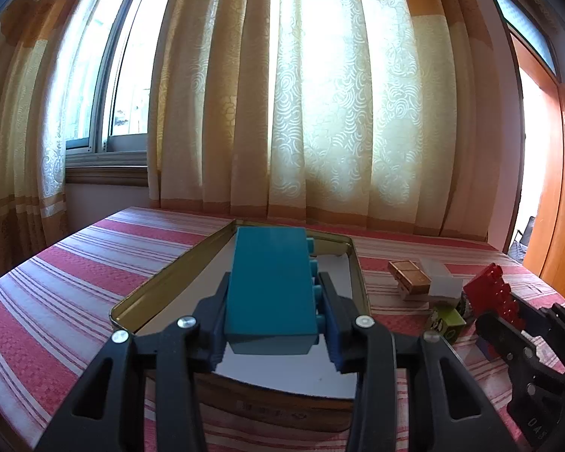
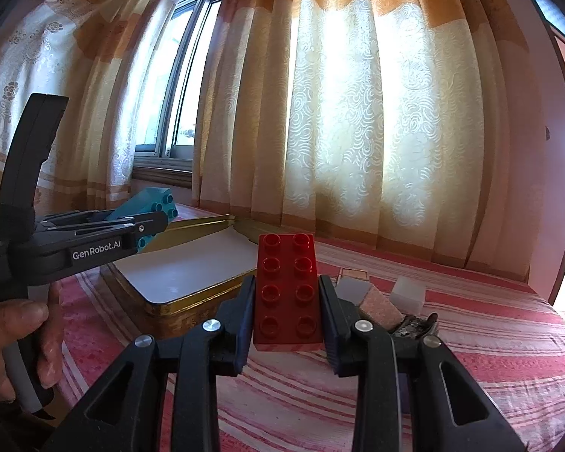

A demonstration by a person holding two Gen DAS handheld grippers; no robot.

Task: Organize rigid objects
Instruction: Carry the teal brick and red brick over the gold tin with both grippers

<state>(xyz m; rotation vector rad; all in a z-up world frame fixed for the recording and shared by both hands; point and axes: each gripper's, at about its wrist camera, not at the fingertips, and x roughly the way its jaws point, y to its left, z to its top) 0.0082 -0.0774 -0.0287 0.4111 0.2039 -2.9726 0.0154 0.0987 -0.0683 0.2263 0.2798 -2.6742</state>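
We hold a teal brick [image 1: 271, 286] clamped in the left gripper [image 1: 273, 333] above the open tin [image 1: 177, 278]; our right gripper [image 2: 288, 333] grips a red brick [image 2: 288, 290]. We judge the teal one goes in next, lowered flat onto the tin's floor before release.

Home room: patterned curtains [image 1: 320, 113] over window [image 1: 128, 75], striped cloth [image 1: 56, 282] on table.

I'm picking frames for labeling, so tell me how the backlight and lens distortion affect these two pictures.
Left wrist view: the sunlit curtain blows out to white, the teal brick stays readable, and the window frame bows from the fisheye. Right wrist view: the same glare behind the red brick, whose studs stay sharp; the corners go dark.
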